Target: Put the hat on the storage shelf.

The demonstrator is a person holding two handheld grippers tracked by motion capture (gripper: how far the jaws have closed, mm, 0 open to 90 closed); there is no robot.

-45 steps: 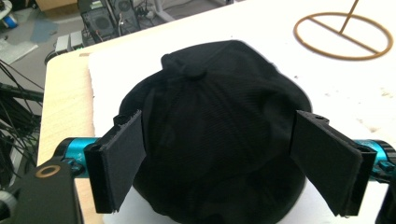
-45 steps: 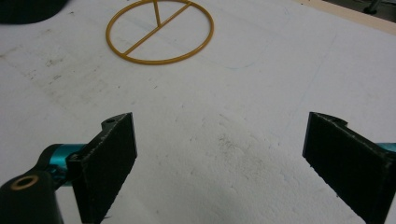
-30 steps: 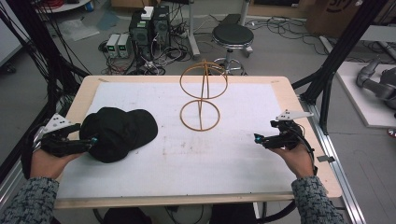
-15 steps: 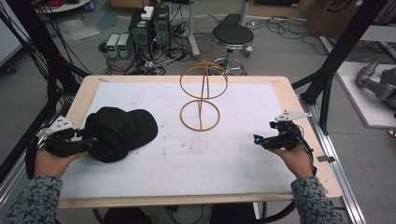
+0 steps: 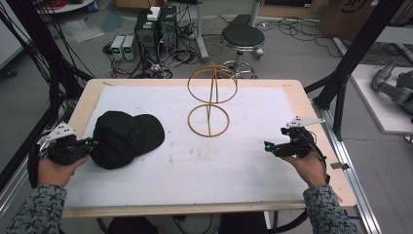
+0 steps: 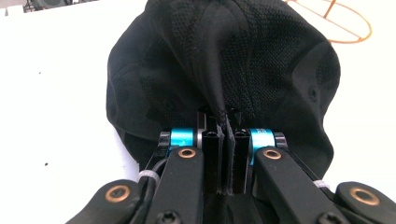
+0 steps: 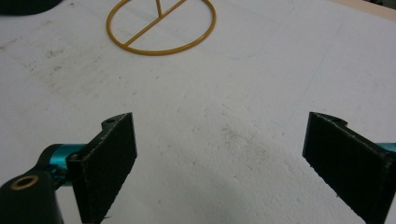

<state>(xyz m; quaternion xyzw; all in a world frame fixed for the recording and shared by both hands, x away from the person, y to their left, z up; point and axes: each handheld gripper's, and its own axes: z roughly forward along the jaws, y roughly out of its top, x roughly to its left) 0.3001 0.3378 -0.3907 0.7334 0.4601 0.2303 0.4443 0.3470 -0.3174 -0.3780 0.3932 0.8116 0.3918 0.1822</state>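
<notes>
While the left gripper (image 6: 223,154) pinches the black cap's (image 5: 125,137) fabric at 9 o'clock on the worktop (image 5: 253,170), the right gripper (image 7: 219,163) idles at 3 o'clock, jaws spread; lifting toward the wire stand (image 5: 210,100) seems next.

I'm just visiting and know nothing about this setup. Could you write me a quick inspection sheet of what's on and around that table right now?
Surface: white mat on a wooden table, faintly scuffed.
Job's things: black cap lying at the left; gold wire stand upright mid-table, two rings on a post.
Clutter: nothing seen on the mat.
Grippers: left gripper shut on a fold of the cap; right gripper open, nothing between its jaws.
Cables: a black one trails from the right gripper; tangled ones on the floor beyond.
Surroundings: stool, computer boxes, black frame posts.
</notes>
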